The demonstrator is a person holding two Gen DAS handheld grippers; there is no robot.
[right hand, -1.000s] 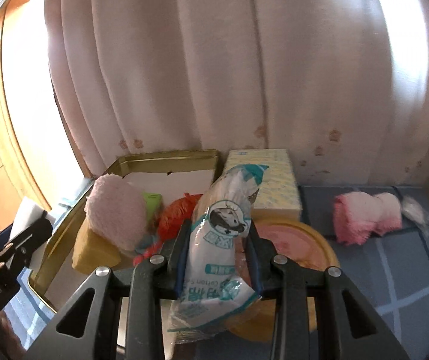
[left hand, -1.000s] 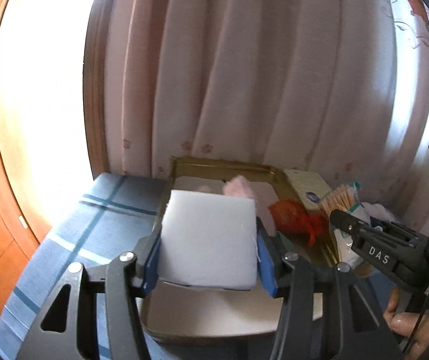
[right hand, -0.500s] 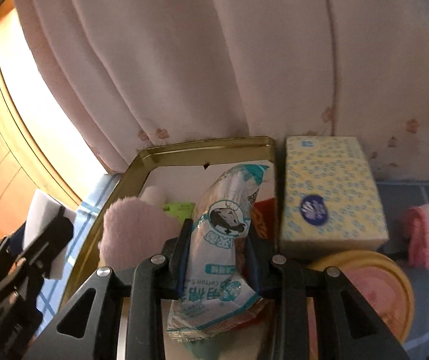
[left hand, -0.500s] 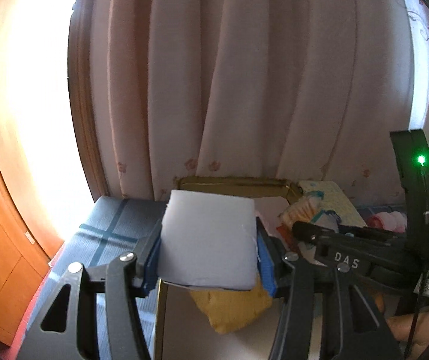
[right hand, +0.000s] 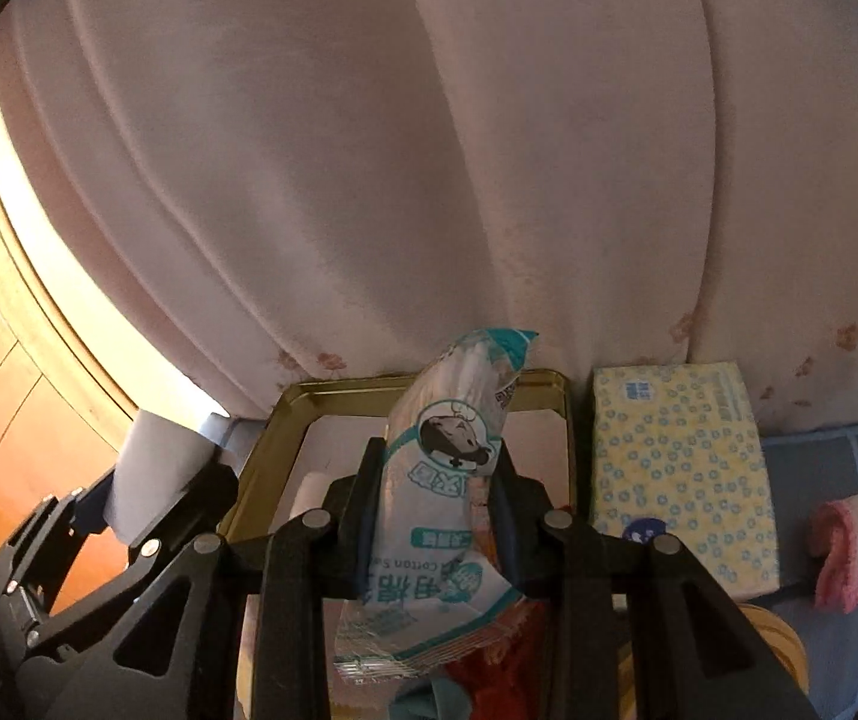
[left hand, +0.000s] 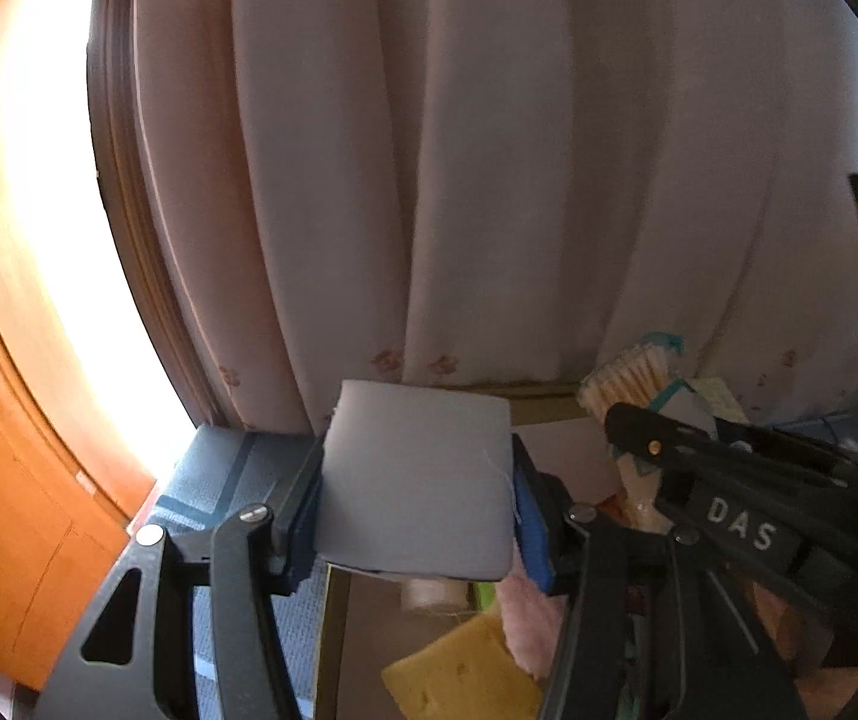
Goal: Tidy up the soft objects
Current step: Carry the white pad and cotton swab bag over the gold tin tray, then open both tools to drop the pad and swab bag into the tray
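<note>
My left gripper (left hand: 417,498) is shut on a white foam block (left hand: 417,480), held above the left side of a gold metal tray (left hand: 537,405). In the right wrist view my right gripper (right hand: 435,492) is shut on a clear bag of cotton swabs (right hand: 447,468) over the same gold tray (right hand: 345,390). That bag also shows in the left wrist view as the cotton swab bag (left hand: 627,378), with the right gripper (left hand: 729,468) beside mine. In the tray lie a yellow sponge (left hand: 465,678) and a pink fluffy piece (left hand: 525,618).
A yellow dotted tissue pack (right hand: 675,462) lies right of the tray on the blue checked cloth (right hand: 837,450). A pink towel (right hand: 855,540) sits at the right edge. A pale curtain (right hand: 429,180) hangs close behind. Orange wooden panels (left hand: 3,510) stand at the left.
Both grippers have moved forward toward the curtain, carrying the foam block and the swab bag further over the tray. The curtain now fills more of both views.
</note>
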